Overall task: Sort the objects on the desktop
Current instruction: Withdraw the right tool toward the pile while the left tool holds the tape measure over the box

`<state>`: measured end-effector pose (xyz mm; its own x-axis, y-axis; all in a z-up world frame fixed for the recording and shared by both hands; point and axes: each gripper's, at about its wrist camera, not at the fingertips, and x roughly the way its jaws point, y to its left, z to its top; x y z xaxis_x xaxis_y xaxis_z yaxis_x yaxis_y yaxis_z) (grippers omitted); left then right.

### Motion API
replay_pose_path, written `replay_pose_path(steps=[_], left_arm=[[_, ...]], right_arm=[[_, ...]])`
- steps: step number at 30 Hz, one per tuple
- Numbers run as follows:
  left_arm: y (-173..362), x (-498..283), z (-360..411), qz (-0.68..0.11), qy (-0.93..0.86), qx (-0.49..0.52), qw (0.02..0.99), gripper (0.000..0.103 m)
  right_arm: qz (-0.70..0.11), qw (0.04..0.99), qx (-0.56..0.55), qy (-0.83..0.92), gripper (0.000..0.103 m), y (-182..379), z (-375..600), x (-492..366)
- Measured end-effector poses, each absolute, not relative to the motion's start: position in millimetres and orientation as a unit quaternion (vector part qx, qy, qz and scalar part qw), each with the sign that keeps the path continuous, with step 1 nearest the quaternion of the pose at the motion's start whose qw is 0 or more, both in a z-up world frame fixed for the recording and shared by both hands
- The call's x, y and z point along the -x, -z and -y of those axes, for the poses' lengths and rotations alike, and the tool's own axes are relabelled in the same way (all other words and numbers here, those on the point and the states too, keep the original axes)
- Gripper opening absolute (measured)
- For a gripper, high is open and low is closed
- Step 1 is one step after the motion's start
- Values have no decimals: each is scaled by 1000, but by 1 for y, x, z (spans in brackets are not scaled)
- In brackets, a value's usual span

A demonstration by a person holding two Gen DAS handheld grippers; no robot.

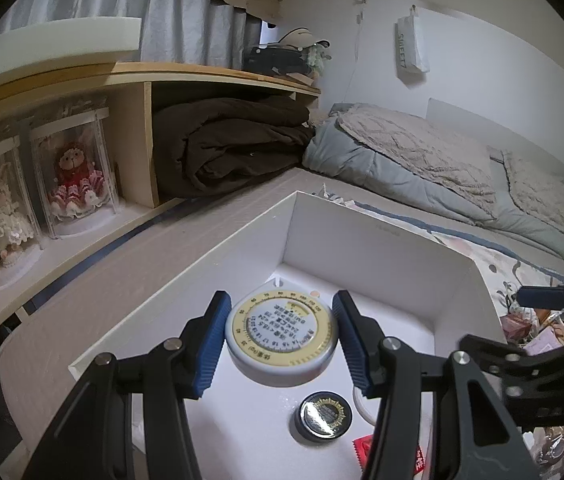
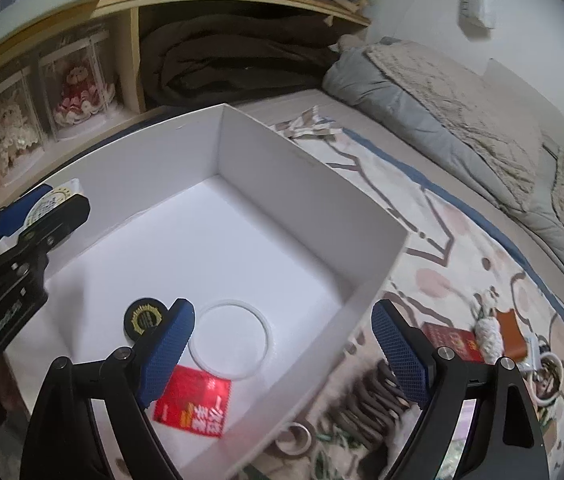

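Left gripper (image 1: 280,340) clamps tape measure (image 1: 281,335) over white box (image 1: 362,236); right gripper (image 2: 282,354) empty, jaws wide. Three items boxed below; clutter (image 2: 482,344) beyond right fingers remains.

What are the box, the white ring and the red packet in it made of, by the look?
White box: likely matte cardboard; thin flat walls, sharp folded corners.
White ring: probably plastic or rubber; smooth, dull, thin hoop.
Red packet: seemingly glossy film or foil; sheen, printed lettering.

The round white tape-measure case with a yellow dial (image 1: 282,334), between the left gripper's (image 1: 280,340) pads, shows scale numbers (up to 120). Beyond it, a white hanging bag (image 1: 413,48) reads "SWEET".
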<state>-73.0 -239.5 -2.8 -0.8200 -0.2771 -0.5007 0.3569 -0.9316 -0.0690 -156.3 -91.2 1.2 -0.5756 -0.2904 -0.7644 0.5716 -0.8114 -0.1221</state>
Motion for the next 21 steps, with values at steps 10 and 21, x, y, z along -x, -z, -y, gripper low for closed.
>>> replay_pose_path(steps=[10,21], left_arm=[[5,82,217,-43,952,-265,144,53],[7,84,219,-27,950,-275,146,53]], right_arm=[[-159,246,-376,879,90,-3,53,127],[-127,261,-384,877,90,13,26,87]])
